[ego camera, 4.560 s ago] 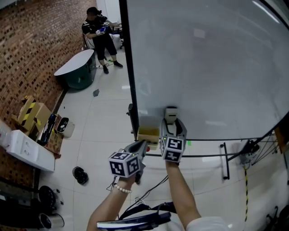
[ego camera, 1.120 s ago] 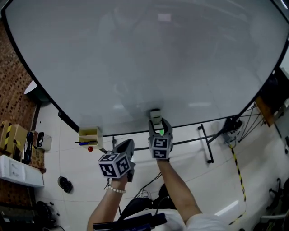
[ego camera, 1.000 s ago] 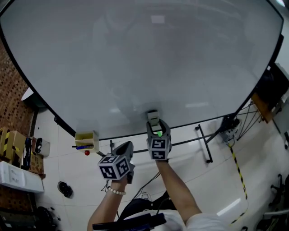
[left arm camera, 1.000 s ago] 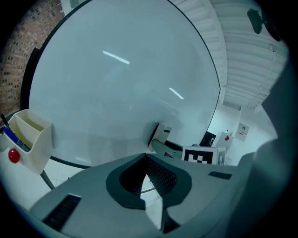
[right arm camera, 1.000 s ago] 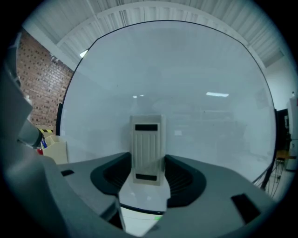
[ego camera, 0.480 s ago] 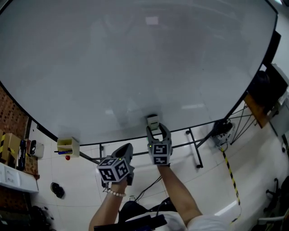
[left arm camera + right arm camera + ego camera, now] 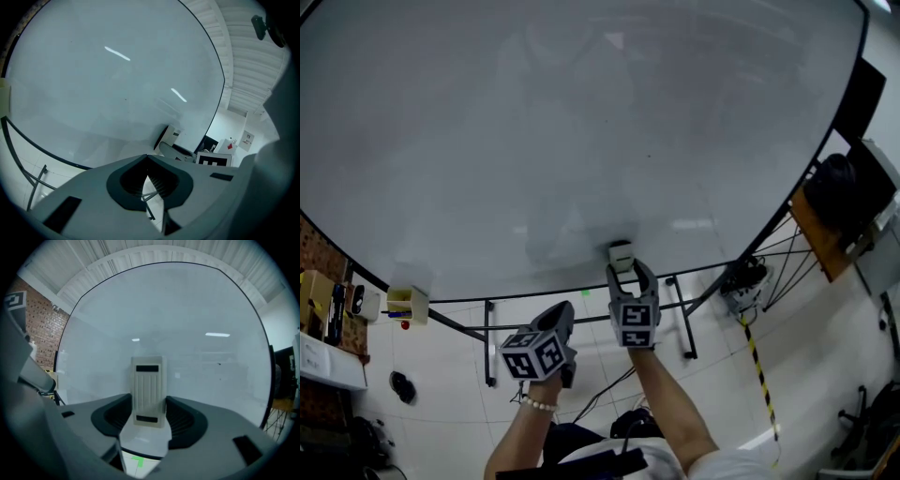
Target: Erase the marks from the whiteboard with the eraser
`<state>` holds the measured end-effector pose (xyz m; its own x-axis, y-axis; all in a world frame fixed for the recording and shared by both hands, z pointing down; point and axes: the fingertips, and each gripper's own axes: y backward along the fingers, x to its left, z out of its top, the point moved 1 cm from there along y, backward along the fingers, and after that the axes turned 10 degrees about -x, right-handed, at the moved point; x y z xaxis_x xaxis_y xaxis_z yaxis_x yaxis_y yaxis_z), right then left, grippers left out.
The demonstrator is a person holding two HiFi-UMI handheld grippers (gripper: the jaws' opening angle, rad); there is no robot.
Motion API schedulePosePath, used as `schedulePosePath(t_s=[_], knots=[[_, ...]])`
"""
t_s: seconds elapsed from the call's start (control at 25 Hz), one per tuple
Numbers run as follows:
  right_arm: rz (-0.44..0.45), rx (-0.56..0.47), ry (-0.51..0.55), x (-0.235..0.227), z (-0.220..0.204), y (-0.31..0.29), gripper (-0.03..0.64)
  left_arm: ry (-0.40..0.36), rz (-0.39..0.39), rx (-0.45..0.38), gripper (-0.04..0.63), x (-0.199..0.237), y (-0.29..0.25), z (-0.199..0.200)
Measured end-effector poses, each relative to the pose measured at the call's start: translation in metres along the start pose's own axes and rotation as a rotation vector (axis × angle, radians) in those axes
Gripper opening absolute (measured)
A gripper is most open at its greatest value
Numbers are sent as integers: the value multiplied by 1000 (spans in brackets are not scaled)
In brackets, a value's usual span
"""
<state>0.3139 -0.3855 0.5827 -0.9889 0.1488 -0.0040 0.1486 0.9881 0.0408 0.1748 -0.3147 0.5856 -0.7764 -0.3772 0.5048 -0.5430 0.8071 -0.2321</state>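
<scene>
Yellow holder [image 7: 406, 303] has slid further left in head view, so the pass is working rightward. Left gripper [image 7: 566, 314] is pinched closed, empty, idle below. Right gripper [image 7: 627, 271] clamps the eraser [image 7: 621, 254], flat on the whiteboard [image 7: 581, 141] near its bottom edge. No marks visible; probably nearly done. No legible text, only cube markers [image 7: 635, 322].

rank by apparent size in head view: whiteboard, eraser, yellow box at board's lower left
1. whiteboard, by far
2. yellow box
3. eraser; close, and the right hand-held gripper hides part, so unsure
</scene>
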Motion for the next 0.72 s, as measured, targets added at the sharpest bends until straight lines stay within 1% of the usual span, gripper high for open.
schedulePosePath(t_s=[0.16, 0.36, 0.56, 0.72], knots=[[5, 12, 41, -56, -4, 8, 262, 0, -15, 7, -12, -40, -31, -17], [-18, -4, 29, -121, -5, 19, 262, -14, -36, 21, -12, -89, -64, -38], [-36, -1, 31, -174, -7, 26, 262, -21, -50, 33, -14, -121, -90, -52], [-77, 0, 39, -231, -7, 34, 262, -20, -73, 54, -12, -150, -114, -69]])
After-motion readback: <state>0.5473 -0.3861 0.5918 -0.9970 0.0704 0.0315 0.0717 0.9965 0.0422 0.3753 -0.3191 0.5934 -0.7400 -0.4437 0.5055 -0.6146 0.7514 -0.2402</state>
